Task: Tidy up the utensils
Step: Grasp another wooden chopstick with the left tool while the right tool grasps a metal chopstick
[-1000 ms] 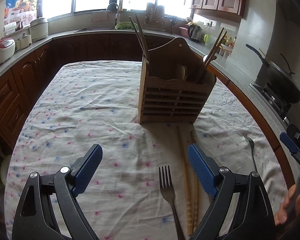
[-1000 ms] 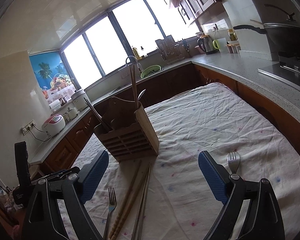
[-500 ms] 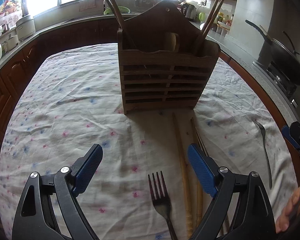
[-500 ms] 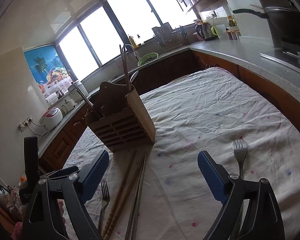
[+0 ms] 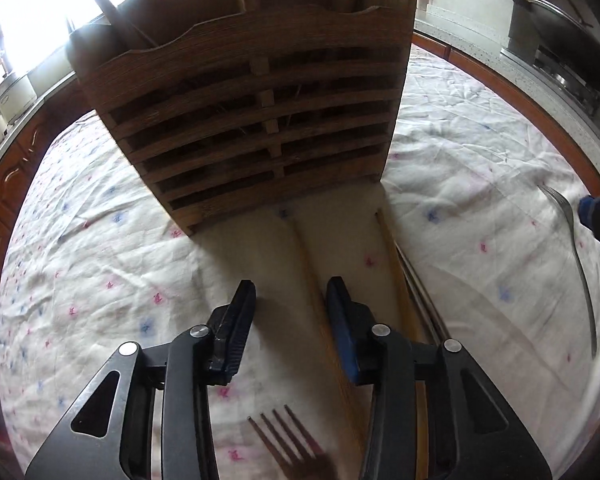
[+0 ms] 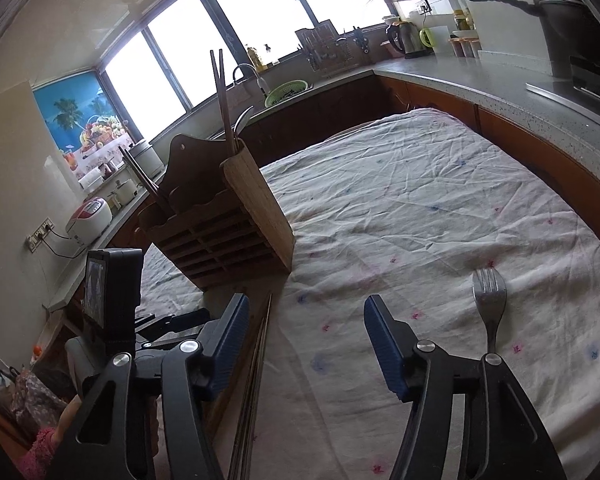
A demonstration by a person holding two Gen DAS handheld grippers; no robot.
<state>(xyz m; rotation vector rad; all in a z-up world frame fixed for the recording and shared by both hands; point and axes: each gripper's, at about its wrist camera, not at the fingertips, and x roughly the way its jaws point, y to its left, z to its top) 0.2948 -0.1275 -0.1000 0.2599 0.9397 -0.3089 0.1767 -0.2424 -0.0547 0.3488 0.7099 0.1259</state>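
Nearest in the left wrist view, a fork [image 5: 290, 446] was seen lying on the cloth at the bottom edge, its tines pointing away between the bases of the fingers. The left gripper [image 5: 291, 292] was held low over the tablecloth [image 5: 100, 280]; its jaws had just been closing and stood partly apart, with a bamboo chopstick [image 5: 314, 280] lying on the cloth between them, close by the inner face of the right-hand finger, though whether it was touched could not be told. Further chopsticks [image 5: 396, 256] were laid just outside that finger, running away towards the holder. A strip of bare cloth was left between the fingertips and the foot of the wooden utensil holder [image 5: 252, 120], which filled the upper middle of the view and held upright chopsticks. In the right wrist view, the right gripper [image 6: 302, 308] was seen with its jaws partly apart, having just been closing, and only cloth was seen between them. Metal chopsticks [image 6: 260, 344] were laid just inside its left-hand finger, and a second fork [image 6: 490, 296] was laid outside its right-hand finger. Beyond that fork, wide open cloth was left up to the table's far edge, where the stone countertop [image 6: 500, 80] ran close alongside.
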